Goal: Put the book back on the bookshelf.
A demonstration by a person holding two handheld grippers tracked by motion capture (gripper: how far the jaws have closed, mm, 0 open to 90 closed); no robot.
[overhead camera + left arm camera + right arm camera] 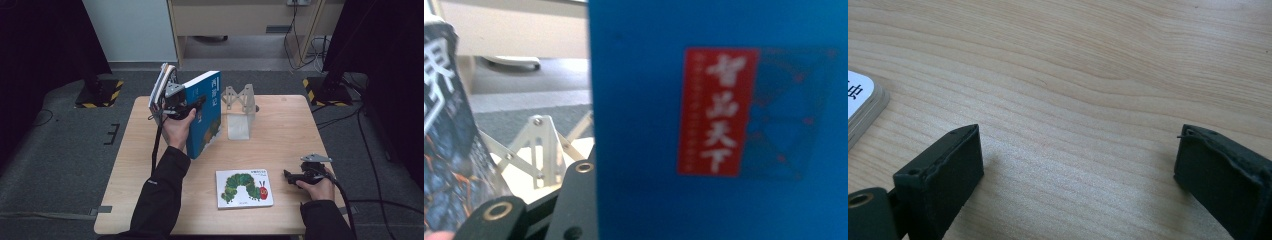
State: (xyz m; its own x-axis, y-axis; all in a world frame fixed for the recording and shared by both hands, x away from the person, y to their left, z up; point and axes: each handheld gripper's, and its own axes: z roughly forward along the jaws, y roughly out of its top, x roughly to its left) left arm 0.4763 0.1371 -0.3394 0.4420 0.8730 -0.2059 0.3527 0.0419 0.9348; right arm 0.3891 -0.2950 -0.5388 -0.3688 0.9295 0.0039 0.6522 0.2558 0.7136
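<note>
A recording lab: black curtains (pixel 40 45), hazard-taped stand bases (pixel 100 94), floor cables (pixel 350 120), lone wooden table (pixel 140 165).

The left forearm in a black sleeve is reaching toward the tabletop's far left part, its hand raising the black two-jaw left gripper (pixel 176 102) with jaws clamping something. The right hand (pixel 316 189) is resting near the tabletop's right edge, its black two-jaw right gripper (pixel 1078 165) pointing left, jaws standing wide apart.

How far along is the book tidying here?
Done: nothing stands in the metal rack yet. In hand: the left gripper holds the blue book, with other books, above the table. Left: the caterpillar book lies flat beside the open right gripper.
</note>
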